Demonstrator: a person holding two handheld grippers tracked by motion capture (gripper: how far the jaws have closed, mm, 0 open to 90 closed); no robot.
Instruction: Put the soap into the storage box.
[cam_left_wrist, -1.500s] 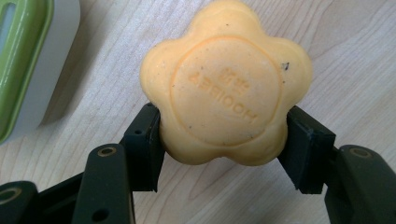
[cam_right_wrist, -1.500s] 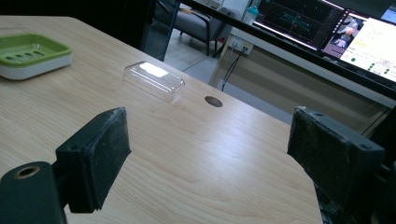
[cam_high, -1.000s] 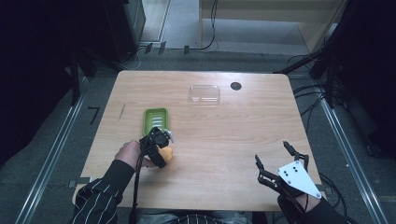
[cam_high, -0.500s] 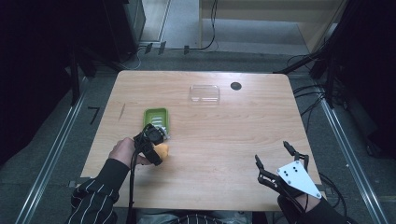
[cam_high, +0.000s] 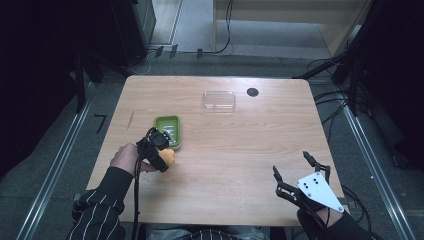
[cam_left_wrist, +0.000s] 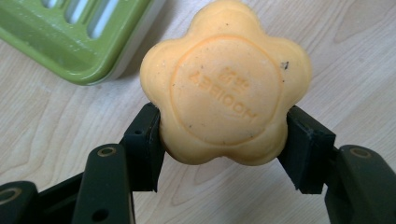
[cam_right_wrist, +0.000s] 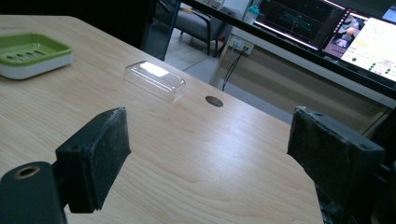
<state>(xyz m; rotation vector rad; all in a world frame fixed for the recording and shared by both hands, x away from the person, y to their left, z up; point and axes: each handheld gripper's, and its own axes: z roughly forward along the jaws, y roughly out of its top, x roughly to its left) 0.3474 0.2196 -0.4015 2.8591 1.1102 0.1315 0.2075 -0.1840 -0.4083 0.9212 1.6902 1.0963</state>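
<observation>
Left gripper clamped on orange flower-shaped soap at frame centre, embossed lettering too mirrored to read, green soap dish upper left, right gripper spread wide above tabletop

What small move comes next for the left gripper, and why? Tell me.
Probably carry the soap over the green soap dish and lower it in. The left gripper is shut on the soap, just beside the dish, whose slotted tray looks free.
</observation>
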